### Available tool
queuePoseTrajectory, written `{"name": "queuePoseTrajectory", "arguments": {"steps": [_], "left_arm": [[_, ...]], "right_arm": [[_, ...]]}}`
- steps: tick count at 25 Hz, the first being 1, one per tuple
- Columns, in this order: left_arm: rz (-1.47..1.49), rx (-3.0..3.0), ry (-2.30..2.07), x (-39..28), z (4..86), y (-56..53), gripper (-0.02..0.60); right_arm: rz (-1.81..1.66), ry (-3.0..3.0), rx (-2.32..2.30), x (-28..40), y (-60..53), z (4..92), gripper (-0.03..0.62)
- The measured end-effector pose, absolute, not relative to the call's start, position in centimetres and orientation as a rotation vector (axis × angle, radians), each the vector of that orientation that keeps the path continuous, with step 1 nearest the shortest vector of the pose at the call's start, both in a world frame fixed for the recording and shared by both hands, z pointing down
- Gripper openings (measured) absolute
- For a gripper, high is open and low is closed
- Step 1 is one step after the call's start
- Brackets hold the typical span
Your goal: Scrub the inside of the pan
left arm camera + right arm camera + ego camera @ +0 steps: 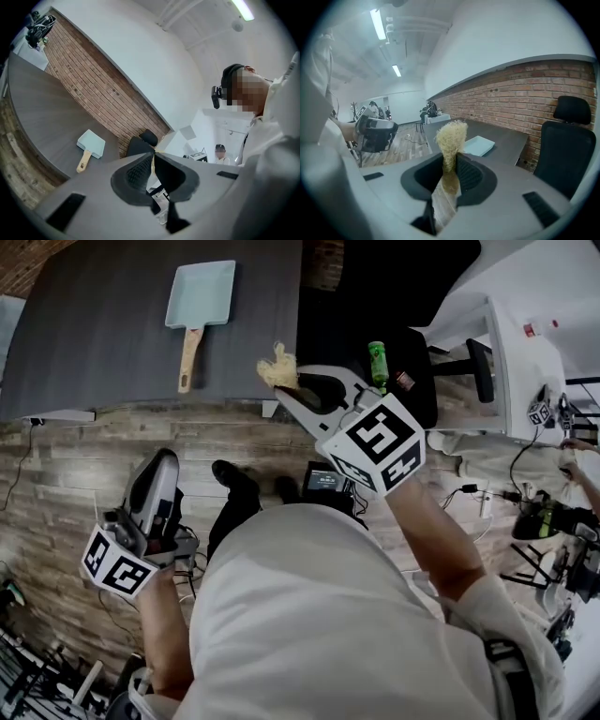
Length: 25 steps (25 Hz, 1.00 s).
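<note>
pan lying on the table, scrubber clamped in the right gripper

a shallow rectangular pan [201, 293], pale blue with a light wooden handle, lies flat on the dark grey table [94, 343] in the upper left of the head view, with its handle pointing toward the bottom of the frame and its smooth flat bottom open to view. the right gripper [289, 385], upper middle of that view, has its jaws pressed together on a scrubber [277, 365], a straw-coloured tuft of coarse, wiry fibres that fans out past the ribbed black pads. the scrubber shows by the table's lower right corner, well apart from the pan. the left gripper [165, 463], lower left, has its jaws closed tight against each other with nothing between them. a green bottle [378, 360] shows just right of the scrubber; what is in it cannot be told.
</note>
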<state>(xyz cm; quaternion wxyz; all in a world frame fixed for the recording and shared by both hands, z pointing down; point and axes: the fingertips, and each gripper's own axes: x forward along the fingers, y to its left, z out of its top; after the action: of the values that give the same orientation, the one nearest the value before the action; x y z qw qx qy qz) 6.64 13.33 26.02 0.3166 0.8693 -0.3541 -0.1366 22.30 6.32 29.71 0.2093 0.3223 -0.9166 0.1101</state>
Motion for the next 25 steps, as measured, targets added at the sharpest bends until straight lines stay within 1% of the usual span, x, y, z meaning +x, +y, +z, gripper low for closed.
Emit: {"name": "queuePoseTrajectory", "arguments": {"steps": [10, 17, 21, 25], "left_arm": [[-0.352, 2.268, -1.025, 11.3, 24.8, 21.4, 0.031], [-0.381, 2.292, -0.979, 10.7, 23.9, 23.2, 0.031], [-0.394, 2.306, -0.949, 11.4, 23.0, 22.8, 0.031], [-0.407, 2.299, -0.936, 10.5, 22.9, 22.8, 0.031]], "right_arm": [[0.417, -2.668, 0.858, 26.7, 13.0, 28.7, 0.084], [0.456, -2.727, 0.900, 25.5, 15.6, 25.8, 0.083], [0.465, -2.733, 0.967, 26.4, 15.6, 24.8, 0.081], [0.486, -2.736, 1.032, 26.1, 14.9, 24.4, 0.081]]}}
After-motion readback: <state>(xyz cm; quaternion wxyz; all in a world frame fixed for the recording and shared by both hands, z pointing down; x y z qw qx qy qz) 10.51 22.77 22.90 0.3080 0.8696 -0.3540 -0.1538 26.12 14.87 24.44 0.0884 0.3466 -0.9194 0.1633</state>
